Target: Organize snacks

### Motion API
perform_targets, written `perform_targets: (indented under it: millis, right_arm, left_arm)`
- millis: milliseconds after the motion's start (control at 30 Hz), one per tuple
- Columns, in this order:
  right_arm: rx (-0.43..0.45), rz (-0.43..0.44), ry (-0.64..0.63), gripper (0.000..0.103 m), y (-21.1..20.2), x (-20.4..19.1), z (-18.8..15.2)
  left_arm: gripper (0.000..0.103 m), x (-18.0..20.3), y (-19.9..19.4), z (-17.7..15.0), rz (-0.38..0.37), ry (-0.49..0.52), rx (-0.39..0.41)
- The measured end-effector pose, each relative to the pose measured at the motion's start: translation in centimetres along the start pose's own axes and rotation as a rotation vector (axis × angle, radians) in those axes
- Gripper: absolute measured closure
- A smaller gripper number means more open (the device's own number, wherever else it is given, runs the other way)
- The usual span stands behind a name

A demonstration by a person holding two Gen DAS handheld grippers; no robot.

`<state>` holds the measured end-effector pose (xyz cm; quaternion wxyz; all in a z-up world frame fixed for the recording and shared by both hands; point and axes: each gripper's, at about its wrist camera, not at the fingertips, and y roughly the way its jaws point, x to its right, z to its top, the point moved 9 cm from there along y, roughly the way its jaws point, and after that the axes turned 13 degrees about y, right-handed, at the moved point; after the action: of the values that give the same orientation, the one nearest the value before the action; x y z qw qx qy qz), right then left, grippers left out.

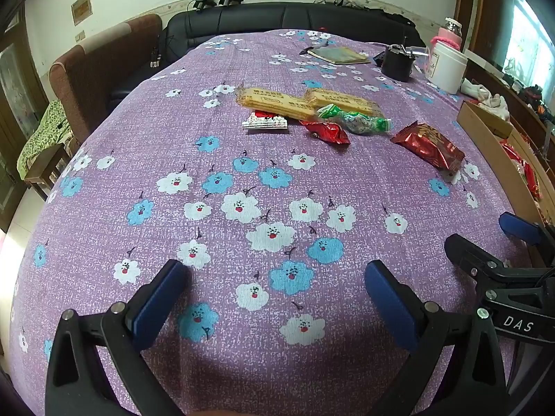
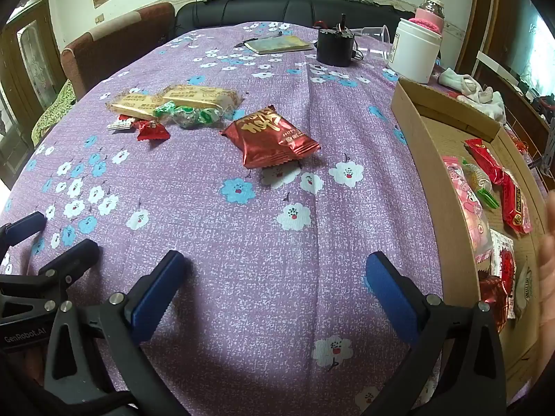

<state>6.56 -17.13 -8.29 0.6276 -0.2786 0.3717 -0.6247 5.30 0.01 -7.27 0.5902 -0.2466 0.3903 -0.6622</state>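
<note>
Left hand-held gripper (image 1: 275,274): black frame, blue pads, jaws spread wide with nothing between them, just hanging over bare cloth.
Right hand-held gripper (image 2: 274,267): same deal, released and empty, tilted down at the tabletop.
Why they sit like that: my guess is both are parked side by side at the near edge, ready to go for the next snack.
Cardboard box (image 2: 416,128): shallow brown tray on the right side, already has a handful of packets in it (pink, red, a green-ended one), so it's pretty clearly the drop-off spot.
Dark red foil snack pouch (image 2: 270,137): lying alone mid-cloth, nearest loose item to the box, probably the easy next pick for the right side.
Snack pile: two long golden biscuit packs (image 1: 277,98) overlapping, a green-and-clear candy bag (image 1: 353,121) resting against them, a small crumpled red wrapper (image 1: 327,131) and a flat red-and-white sachet (image 1: 265,121) tucked at the front. Well apart from the box, so still unsorted.
Tabletop (image 1: 208,208): purple cloth printed with white and blue flowers, a bit creased.
Far end: white plastic jar (image 2: 414,48), black cup-like holder (image 2: 334,46), a notebook (image 2: 281,44) with a pen beside it.
Room: black leather sofa (image 1: 295,17) and a brown armchair (image 1: 100,66) behind, cream walls, bright window off to the right.
Blurred hand (image 2: 548,260): at the right edge over the box, can't tell what it's doing.
</note>
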Motion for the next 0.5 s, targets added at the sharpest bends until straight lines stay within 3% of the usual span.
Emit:
perform_targets:
  millis: [500]
  right_arm:
    - [0.001,-0.001,-0.001,0.0,-0.01,0.0,0.01]
  left_arm:
    - [0.0,0.23,0.03,0.01,0.005,-0.008,-0.003]
